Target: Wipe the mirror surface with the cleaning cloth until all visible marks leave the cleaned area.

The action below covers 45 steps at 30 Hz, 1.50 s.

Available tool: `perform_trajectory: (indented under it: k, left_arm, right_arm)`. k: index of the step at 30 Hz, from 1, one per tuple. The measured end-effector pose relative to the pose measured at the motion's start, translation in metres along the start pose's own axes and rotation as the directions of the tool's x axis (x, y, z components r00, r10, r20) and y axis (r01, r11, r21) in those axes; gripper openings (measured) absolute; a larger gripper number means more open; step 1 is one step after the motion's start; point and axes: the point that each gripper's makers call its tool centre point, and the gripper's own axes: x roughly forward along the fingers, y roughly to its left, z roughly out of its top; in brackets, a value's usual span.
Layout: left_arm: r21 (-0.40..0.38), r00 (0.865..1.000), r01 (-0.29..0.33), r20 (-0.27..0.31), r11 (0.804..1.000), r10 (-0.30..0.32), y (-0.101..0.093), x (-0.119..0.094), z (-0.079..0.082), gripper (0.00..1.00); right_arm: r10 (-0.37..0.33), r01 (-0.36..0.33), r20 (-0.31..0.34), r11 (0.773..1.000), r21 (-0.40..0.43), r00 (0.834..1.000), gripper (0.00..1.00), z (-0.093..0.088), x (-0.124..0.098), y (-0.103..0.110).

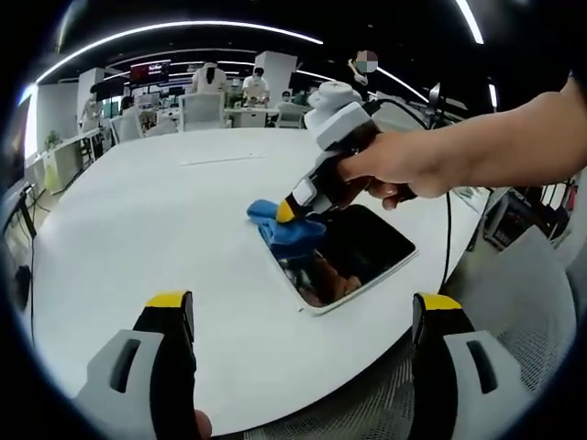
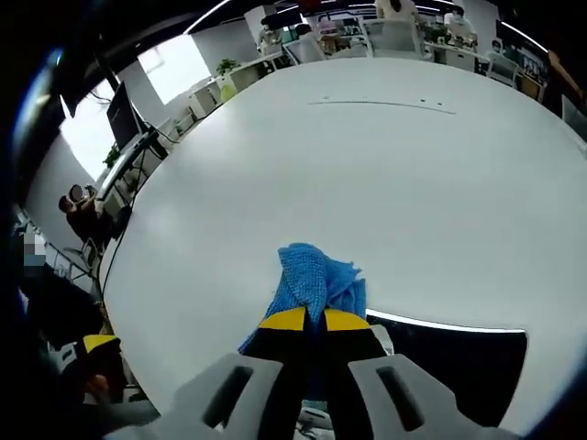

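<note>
The left gripper (image 1: 303, 316) hangs above the near edge of the round white table (image 1: 138, 211), its yellow-tipped jaws spread wide and holding nothing. Beyond it, the right gripper (image 2: 305, 320), held by a hand (image 1: 390, 170), pinches the crumpled blue cleaning cloth (image 1: 286, 229) against the far-left end of the flat rectangular white-framed mirror (image 1: 362, 252), whose long axis runs diagonally toward the table's right edge.

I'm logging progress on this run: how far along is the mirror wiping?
Done: the right claw has the blue cleaning cloth pinched and set on the mirror's far corner. In hand: wiping at that corner. Left: the remaining mirror surface; whether marks remain cannot be told. The left claw hangs open above the white table.
</note>
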Motion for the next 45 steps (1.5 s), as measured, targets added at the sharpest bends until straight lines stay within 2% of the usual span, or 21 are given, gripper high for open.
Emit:
perform_trajectory:
  k: [8,13,19,22,24,45]
  left_arm:
    - [0.001,1.000,0.006,0.000,1.000,-0.006,-0.001,0.000,0.000,0.99]
    - [0.001,1.000,0.010,-0.004,1.000,-0.010,-0.002,0.000,-0.001,0.99]
    - [0.002,1.000,0.012,-0.007,1.000,-0.012,-0.003,0.000,-0.001,0.99]
    - [-0.001,1.000,0.017,-0.009,1.000,-0.017,-0.004,0.000,-0.002,0.99]
    - [0.003,1.000,0.018,-0.012,1.000,-0.018,-0.004,0.001,-0.002,0.99]
    - [0.014,1.000,0.003,0.028,1.000,-0.003,-0.002,0.000,0.005,0.99]
  right_arm:
    - [-0.017,0.018,-0.008,0.999,0.052,1.000,0.00,-0.005,-0.010,-0.023]
    - [-0.023,0.023,-0.003,0.998,0.064,1.000,0.00,-0.008,-0.012,-0.029]
    - [-0.022,0.021,0.013,0.995,0.101,1.000,0.00,-0.006,-0.011,-0.029]
    - [-0.036,0.034,0.031,0.997,0.065,0.999,0.00,-0.008,-0.012,-0.027]
    - [-0.038,0.035,0.031,0.996,0.077,0.999,0.00,-0.009,-0.013,-0.026]
    - [-0.016,0.013,0.025,0.994,0.107,1.000,0.00,-0.040,-0.028,-0.009]
